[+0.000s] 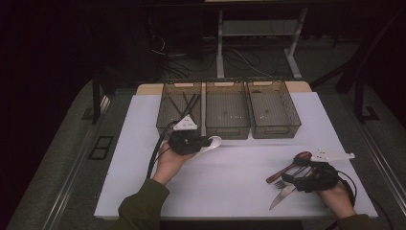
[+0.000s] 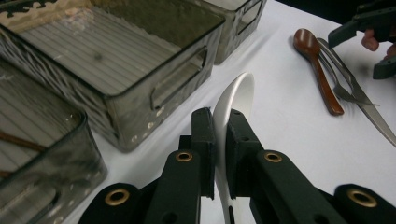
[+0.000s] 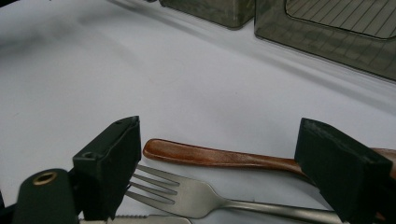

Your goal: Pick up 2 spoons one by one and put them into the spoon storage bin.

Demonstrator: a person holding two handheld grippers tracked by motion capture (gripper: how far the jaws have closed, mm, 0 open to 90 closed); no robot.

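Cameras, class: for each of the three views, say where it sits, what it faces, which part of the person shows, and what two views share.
High view: above the person's side, facing down on the table; forearms, hands show.
Left gripper view: on the left gripper, along jaws clamping the white spoon, toward the bins.
Right gripper view: on the right gripper, along open jaws.
Both gripper views share the wooden spoon and fork.

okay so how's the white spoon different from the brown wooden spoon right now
The white spoon is pale and glossy; the wooden spoon is dark reddish brown.
The white spoon is clamped on edge in the left claw, near the bins; the wooden spoon lies flat on the table.
The white spoon is alone; the wooden spoon rests beside a fork and knife, between the open jaws of the right claw.
Both are spoons, outside the bins.
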